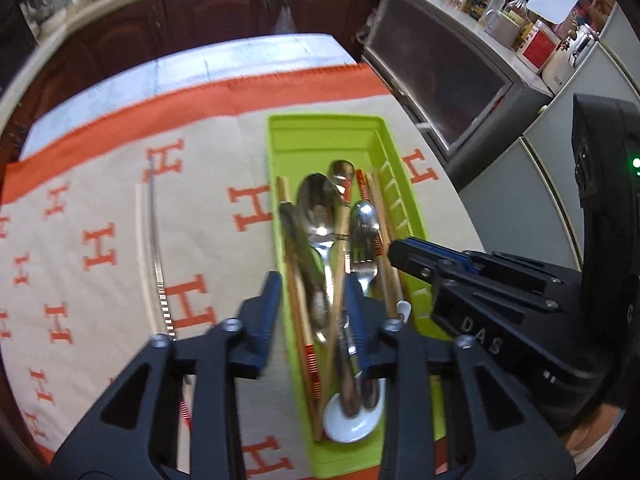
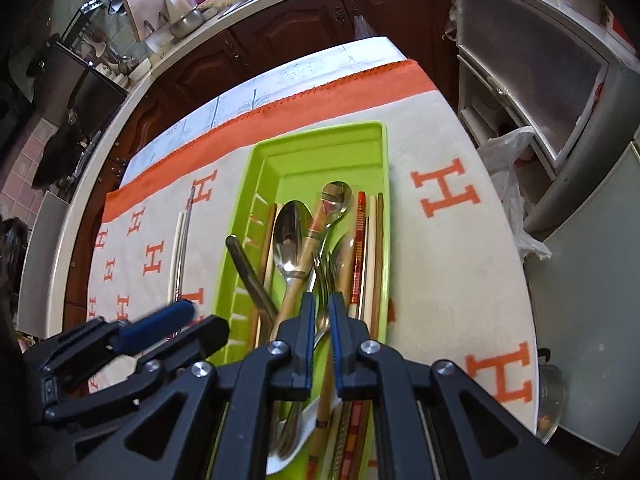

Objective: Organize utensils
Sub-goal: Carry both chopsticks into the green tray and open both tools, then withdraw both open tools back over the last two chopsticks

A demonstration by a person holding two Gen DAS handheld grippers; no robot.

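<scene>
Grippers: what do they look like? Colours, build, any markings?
Both are matte black plastic with triangular cut-outs in the linkage arms and silver screw heads at the pivots. The jaws carry blue ribbed pads. The left gripper shows this from its own camera; the right gripper has "DAS" embossed on its side and a black housing behind with a green LED.

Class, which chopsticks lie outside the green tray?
The pale pair lying on the cloth, left of the tray; all the others lie inside it.

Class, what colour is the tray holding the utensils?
Lime green. The tray shows best in the right wrist view.
</scene>
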